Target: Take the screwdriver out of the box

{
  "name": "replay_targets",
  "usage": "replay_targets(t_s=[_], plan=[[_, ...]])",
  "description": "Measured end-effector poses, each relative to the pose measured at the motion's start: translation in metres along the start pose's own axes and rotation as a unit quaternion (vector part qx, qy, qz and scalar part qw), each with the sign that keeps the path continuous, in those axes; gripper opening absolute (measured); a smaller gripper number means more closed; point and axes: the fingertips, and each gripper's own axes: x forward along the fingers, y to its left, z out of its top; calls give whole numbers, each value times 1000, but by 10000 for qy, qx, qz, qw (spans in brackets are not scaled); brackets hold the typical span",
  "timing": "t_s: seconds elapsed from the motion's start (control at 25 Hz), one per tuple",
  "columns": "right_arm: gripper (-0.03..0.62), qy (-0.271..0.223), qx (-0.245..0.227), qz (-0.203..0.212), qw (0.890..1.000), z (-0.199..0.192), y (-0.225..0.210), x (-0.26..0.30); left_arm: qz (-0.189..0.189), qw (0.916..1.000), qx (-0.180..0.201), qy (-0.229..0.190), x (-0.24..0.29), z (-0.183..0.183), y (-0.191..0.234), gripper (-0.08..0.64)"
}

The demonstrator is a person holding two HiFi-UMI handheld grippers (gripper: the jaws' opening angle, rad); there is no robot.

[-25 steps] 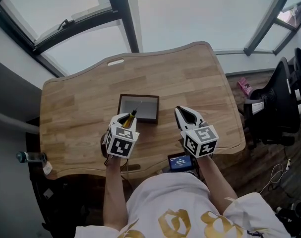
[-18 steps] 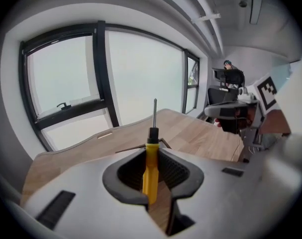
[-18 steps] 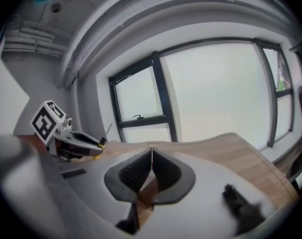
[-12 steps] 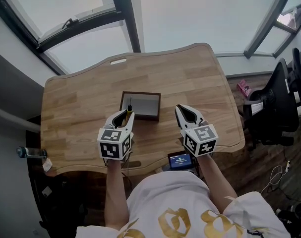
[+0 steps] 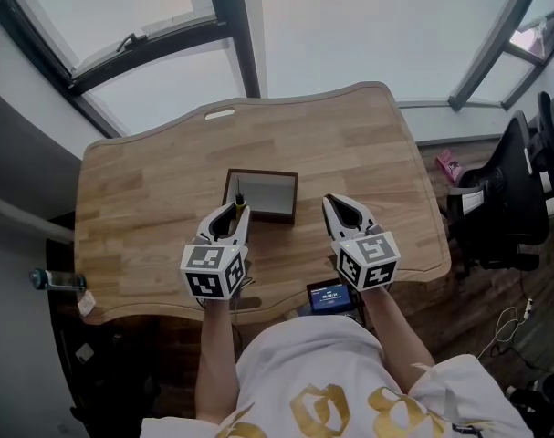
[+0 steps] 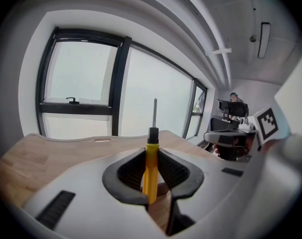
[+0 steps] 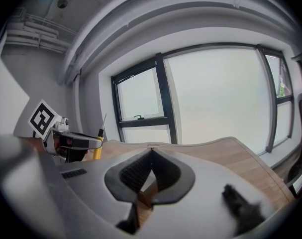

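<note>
Item 1: left tongs (image 5: 235,213), narrowed onto the yellow handle of the screwdriver (image 6: 150,169). We record the tool upright between the pads, dark collar and metal shaft pointing up, the handle's lower end hanging free. From the head view it sits over the near left corner of the box (image 5: 258,173).

Item 2: right tongs (image 5: 343,210), tips together and holding nothing, over the worktop (image 5: 140,190) just right of the box.

Item 3: the box is dark-walled, open-topped and rests mid-worktop.

Item 4: small lit screen (image 5: 331,296), at the near edge.
</note>
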Motion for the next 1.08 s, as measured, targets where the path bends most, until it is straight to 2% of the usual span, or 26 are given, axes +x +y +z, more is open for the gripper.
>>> replay_targets(t_s=[0.24, 1.08], plan=[[31, 44, -13, -1, 10000, -1, 2, 4, -21, 9999, 119, 78, 4, -2, 0, 81], [31, 162, 8, 15, 9999, -8, -2, 14, -161, 9997, -17, 185, 18, -7, 7, 81]])
